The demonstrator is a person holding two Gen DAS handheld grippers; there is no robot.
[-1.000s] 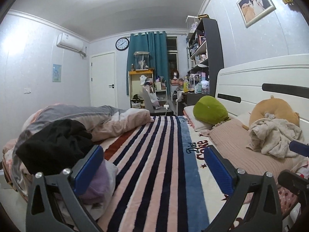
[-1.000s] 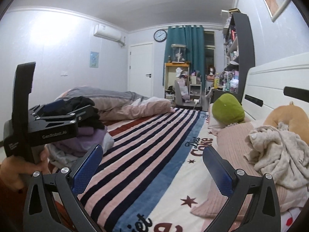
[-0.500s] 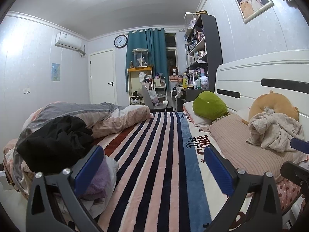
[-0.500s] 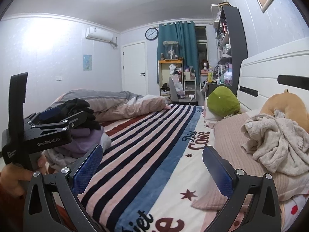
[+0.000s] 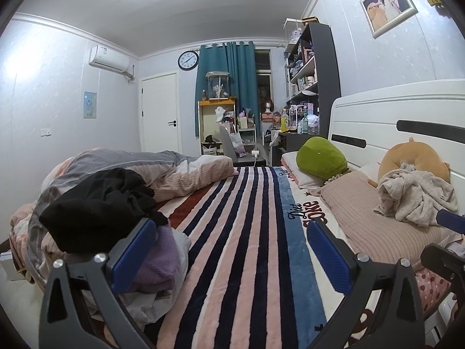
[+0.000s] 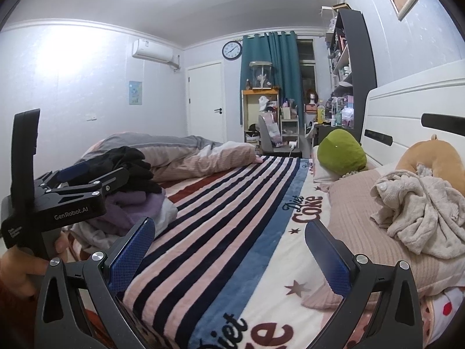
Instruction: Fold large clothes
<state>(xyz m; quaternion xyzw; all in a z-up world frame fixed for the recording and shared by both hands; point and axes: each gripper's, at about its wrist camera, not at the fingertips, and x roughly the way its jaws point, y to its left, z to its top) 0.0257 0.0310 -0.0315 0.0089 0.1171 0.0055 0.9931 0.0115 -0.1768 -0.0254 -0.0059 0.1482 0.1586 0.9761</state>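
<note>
Your left gripper [image 5: 229, 250] has its blue pads spread wide with nothing between them. Same on your right gripper [image 6: 229, 250]: jaws apart, empty. Both hang above the striped blanket [image 5: 238, 232], aimed down the length of the bed, so you look staged for a pick and not committed to one.

In the right wrist view your hand [image 6: 26, 261] holds the left tool by its handle, off to that side near the clothes pile.

Clothes to fold: the black garment [image 5: 96, 206] sits on top of a purple one [image 5: 157, 258] at the left edge of the bed, just ahead of your left pad. A crumpled beige garment [image 6: 418, 212] lies on the pink pillow [image 6: 360, 221] to the right, against the orange plush [image 6: 433, 160]. Can't tell from here which one counts as the large item, or whether the beige thing is clothing or a towel.

The middle of the blanket is bare, likely your folding surface. Nothing spread yet, so I'd judge the task barely begun. The black piece is your closest reach.
</note>
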